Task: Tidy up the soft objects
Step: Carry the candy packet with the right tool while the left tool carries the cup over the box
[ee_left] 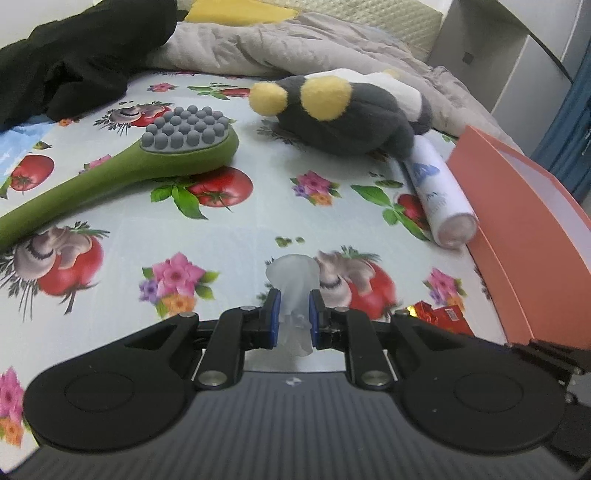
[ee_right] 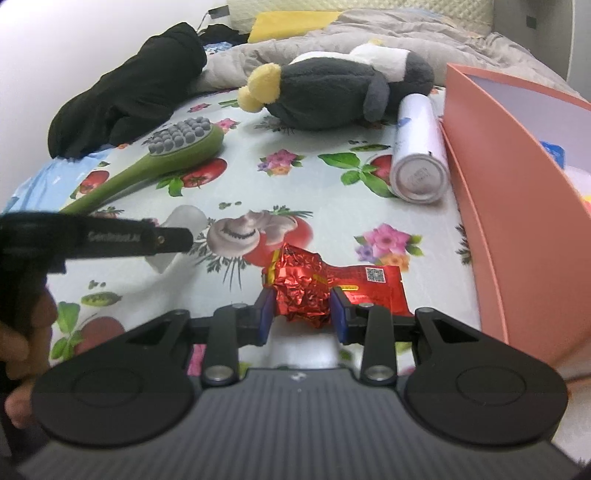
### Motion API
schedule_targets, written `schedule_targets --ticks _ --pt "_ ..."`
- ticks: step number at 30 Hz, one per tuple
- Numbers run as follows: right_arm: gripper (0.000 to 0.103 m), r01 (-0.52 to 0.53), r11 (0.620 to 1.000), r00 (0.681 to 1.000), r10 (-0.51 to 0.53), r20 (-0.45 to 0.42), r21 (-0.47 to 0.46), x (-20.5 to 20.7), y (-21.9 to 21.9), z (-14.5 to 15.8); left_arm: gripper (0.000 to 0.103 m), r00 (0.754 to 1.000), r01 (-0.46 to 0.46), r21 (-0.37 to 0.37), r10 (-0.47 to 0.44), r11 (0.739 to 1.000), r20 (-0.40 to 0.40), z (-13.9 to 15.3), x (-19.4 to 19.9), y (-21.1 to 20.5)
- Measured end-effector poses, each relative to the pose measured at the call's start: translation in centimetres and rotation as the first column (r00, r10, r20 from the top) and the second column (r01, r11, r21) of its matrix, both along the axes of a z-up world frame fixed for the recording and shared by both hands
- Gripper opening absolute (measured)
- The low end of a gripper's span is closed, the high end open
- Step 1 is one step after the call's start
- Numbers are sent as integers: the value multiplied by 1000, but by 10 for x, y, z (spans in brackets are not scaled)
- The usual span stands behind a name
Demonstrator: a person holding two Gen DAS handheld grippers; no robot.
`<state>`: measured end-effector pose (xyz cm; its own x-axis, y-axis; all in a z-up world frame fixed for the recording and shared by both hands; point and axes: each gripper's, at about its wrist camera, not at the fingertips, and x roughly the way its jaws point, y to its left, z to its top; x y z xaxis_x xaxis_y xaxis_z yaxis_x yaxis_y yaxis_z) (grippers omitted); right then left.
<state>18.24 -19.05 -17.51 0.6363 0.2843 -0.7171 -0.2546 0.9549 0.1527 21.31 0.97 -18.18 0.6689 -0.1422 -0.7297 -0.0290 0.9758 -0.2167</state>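
Note:
My left gripper [ee_left: 292, 317] is shut on a translucent white soft piece [ee_left: 293, 284], held just above the flowered cloth; the same piece shows in the right wrist view [ee_right: 181, 225] behind the left gripper's finger. My right gripper [ee_right: 302, 314] is shut on a crumpled red foil packet [ee_right: 310, 288] lying on the cloth; the packet also shows at the left wrist view's right side [ee_left: 439, 314]. A grey, white and yellow plush toy [ee_left: 351, 110] [ee_right: 332, 92] lies further back. A salmon-pink box [ee_left: 524, 236] [ee_right: 517, 206] stands open at the right.
A green massage brush with grey nubs [ee_left: 147, 162] [ee_right: 166, 155] lies at the left. A white spray can [ee_left: 436, 192] [ee_right: 419, 147] lies beside the box. Black clothing [ee_left: 74, 62] [ee_right: 125, 96], a grey blanket [ee_left: 295, 44] and a yellow pillow [ee_right: 288, 22] lie at the back.

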Motion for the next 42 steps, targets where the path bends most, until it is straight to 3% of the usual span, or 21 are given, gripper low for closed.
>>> schedule_targets --ticks 21,33,42 --pt "36 43 999 999 -43 10 13 -48 -24 43 19 998 59 -60 -58 996 11 38 -80 -18" --pt "35 52 998 996 -53 66 26 -52 -35 79 19 997 75 -68 -72 995 38 67 -91 -31" --pt "35 50 997 989 -58 135 62 -49 -57 128 19 991 106 -55 -102 993 82 117 -84 -51"
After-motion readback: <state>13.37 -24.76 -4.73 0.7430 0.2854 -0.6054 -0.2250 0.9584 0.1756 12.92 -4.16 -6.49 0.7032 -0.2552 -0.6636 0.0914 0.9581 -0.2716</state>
